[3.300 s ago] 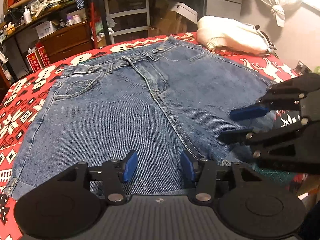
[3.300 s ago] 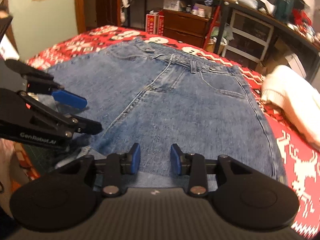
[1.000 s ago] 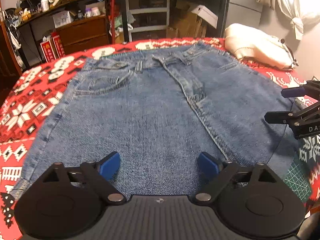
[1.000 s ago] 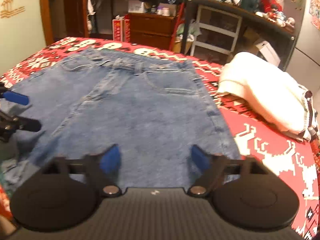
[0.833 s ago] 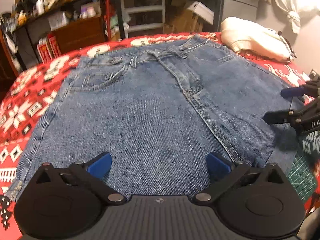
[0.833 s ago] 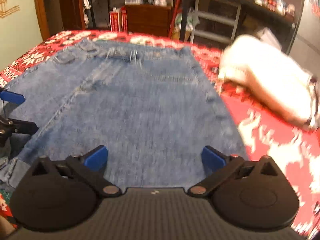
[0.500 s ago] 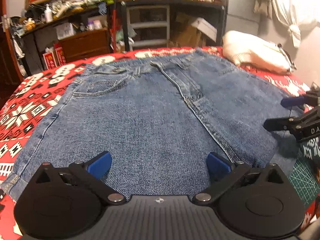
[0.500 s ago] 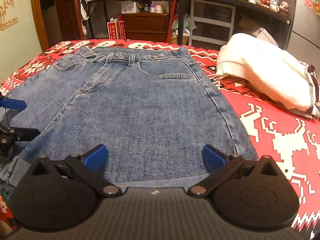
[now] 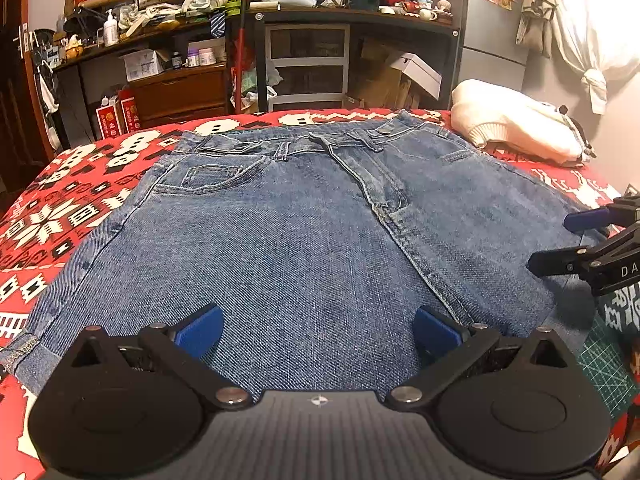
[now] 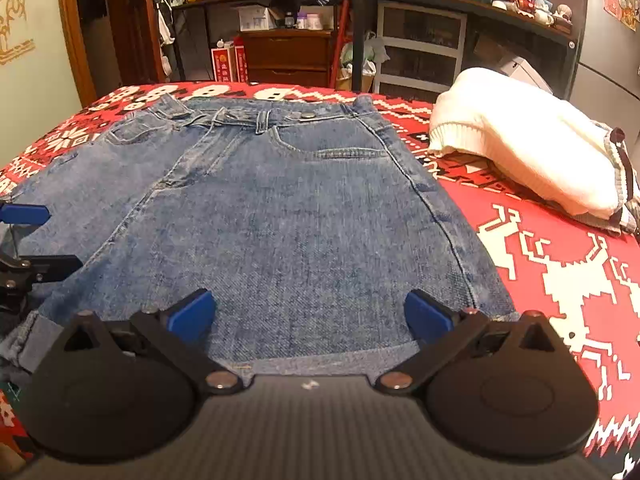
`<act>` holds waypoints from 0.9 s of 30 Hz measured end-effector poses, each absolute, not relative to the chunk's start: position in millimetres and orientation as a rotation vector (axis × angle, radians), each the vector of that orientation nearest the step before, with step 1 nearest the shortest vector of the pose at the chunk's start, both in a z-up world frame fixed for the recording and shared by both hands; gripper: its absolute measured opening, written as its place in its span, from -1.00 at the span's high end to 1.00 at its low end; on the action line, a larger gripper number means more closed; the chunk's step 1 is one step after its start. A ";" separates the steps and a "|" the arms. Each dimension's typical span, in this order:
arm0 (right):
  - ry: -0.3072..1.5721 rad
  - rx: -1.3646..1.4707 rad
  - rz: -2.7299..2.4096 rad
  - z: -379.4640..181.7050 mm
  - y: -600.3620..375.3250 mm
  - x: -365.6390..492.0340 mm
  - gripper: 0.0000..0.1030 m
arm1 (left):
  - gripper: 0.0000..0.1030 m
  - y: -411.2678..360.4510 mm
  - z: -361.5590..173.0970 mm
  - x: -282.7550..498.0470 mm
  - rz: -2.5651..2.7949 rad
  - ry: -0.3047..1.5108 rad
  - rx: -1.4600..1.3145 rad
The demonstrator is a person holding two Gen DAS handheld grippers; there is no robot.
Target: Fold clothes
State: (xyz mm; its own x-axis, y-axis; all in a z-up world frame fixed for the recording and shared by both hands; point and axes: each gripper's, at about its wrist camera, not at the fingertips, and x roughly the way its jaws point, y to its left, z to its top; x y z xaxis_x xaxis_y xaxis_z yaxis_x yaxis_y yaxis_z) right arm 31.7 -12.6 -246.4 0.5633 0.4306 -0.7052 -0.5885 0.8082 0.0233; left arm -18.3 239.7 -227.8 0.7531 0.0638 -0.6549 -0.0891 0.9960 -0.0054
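Blue denim jeans point(image 9: 304, 236) lie spread flat, front side up, across the centre of both views on a surface covered by a red blanket point(image 9: 60, 216) with a white and black pattern. The waistband runs along the upper edge of the garment, with belt loops, metal buttons and the fly seam descending diagonally through the middle. A curved front pocket shows at the upper left of the left wrist view and another at the upper centre of the right wrist view. The fabric is mottled, paler along the seams, and largely smooth. The near edge is a straight fold or hem at the lower centre of the right wrist view; a turned-up cuff point(image 10: 28, 340) shows at the lower left.

Left tongs point(image 9: 316, 330), lower centre, stand wide apart above the denim, with nothing between the blue pads point(image 9: 198, 330). Right tongs point(image 10: 310, 316) are likewise spread wide over the near edge, gripping nothing.

A cream knitted sweater point(image 10: 520, 160) lies bunched on the blanket at the upper right, apart from the jeans. A green cutting mat point(image 9: 608, 364) shows at the lower right. Cluttered shelves point(image 9: 168, 4) and a wooden dresser point(image 9: 180, 92) fill the background.
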 end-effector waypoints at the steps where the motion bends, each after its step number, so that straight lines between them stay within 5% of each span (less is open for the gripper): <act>1: 0.772 -0.228 0.608 -245.9 -12.2 32.7 -0.99 | -0.97 240.2 -226.9 -17.2 0.085 0.719 -0.035; 6: 0.807 -0.212 0.604 -242.6 -12.8 38.1 -0.98 | -0.78 244.7 -220.6 -13.0 0.098 0.728 -0.015; 11: 0.811 -0.185 0.598 -236.3 -15.7 40.1 -0.72 | -0.68 256.3 -205.0 -7.7 0.091 0.687 -0.011; 15: 0.830 -0.184 0.628 -229.1 -10.9 49.1 -0.58 | -0.39 272.8 -194.8 11.7 0.061 0.692 -0.007; 18: 0.829 -0.213 0.632 -223.0 -0.8 61.4 -0.17 | -0.21 289.8 -190.6 31.6 0.044 0.709 -0.017; 20: 0.813 -0.241 0.626 -219.1 6.8 71.9 0.30 | -0.09 302.8 -190.3 46.0 0.040 0.721 -0.027; 27: 0.793 -0.248 0.631 -216.5 31.8 128.5 0.51 | 0.00 344.3 -201.9 83.9 0.020 0.764 -0.121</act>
